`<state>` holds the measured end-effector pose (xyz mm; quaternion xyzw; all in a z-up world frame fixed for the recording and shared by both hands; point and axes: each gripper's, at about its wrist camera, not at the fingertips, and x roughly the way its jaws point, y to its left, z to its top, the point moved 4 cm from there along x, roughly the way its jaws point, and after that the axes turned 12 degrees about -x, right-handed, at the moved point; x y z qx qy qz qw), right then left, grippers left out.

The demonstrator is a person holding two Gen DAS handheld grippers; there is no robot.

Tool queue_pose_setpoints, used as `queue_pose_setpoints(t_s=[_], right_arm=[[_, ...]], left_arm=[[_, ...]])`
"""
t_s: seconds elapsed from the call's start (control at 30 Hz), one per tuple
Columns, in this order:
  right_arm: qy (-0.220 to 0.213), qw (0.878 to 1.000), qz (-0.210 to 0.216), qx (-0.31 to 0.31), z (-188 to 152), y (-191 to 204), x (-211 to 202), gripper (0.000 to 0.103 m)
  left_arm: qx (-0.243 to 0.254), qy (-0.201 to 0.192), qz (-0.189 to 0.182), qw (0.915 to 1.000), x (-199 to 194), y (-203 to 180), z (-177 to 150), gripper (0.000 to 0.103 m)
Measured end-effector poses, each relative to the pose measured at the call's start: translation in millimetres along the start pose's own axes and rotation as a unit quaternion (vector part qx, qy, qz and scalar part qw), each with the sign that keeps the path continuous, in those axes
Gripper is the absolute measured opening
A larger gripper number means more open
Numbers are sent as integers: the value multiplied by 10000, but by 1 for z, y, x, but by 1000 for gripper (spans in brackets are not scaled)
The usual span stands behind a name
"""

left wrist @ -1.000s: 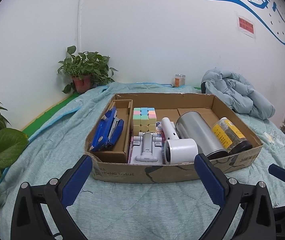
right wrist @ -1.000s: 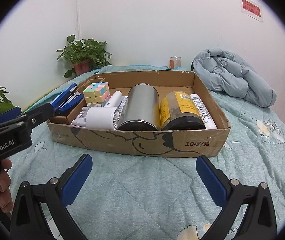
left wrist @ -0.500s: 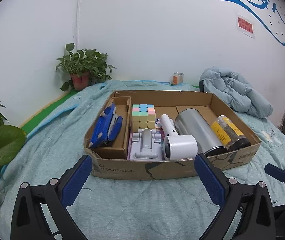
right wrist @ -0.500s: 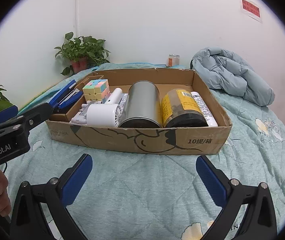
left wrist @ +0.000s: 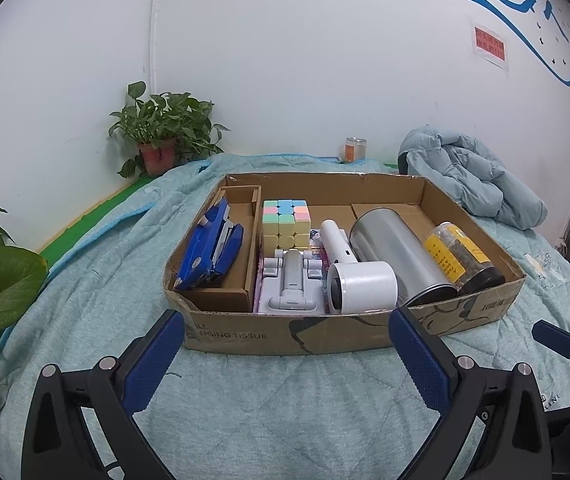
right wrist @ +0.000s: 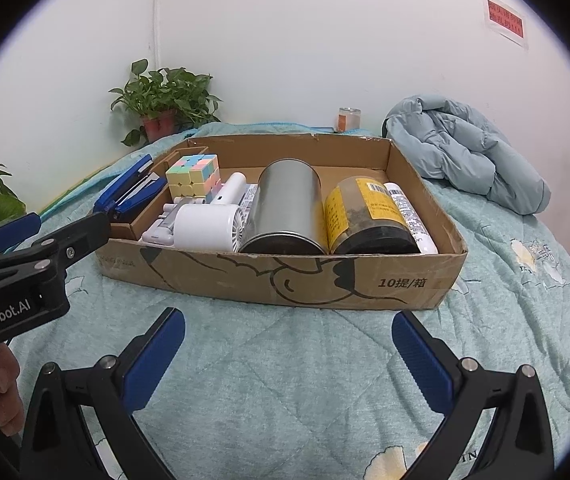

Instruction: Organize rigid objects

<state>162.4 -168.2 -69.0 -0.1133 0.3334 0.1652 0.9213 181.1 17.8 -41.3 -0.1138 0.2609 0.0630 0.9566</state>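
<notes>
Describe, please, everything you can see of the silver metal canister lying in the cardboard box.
The silver metal canister is a plain cylinder with a brushed, dull sheen and a darker rimmed end facing the cameras. It lies on its side, lengthwise, in the cardboard box, flanked closely by the white handheld fan and the yellow-labelled jar. Neither gripper touches it.

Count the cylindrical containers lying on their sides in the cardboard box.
2. A shiny silver metal canister lies in the middle of the box, and a clear black-lidded jar with a yellow label lies against its right side. Smaller ones may be hidden behind them.
</notes>
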Motion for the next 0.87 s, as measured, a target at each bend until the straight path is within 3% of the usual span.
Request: queue_pose_setpoints(t_s=[0.87], right_arm=[[46,10000,-32,-46,0,0,4,103]], left_arm=[[50,79,-83,9999,11,-1,-4,103]])
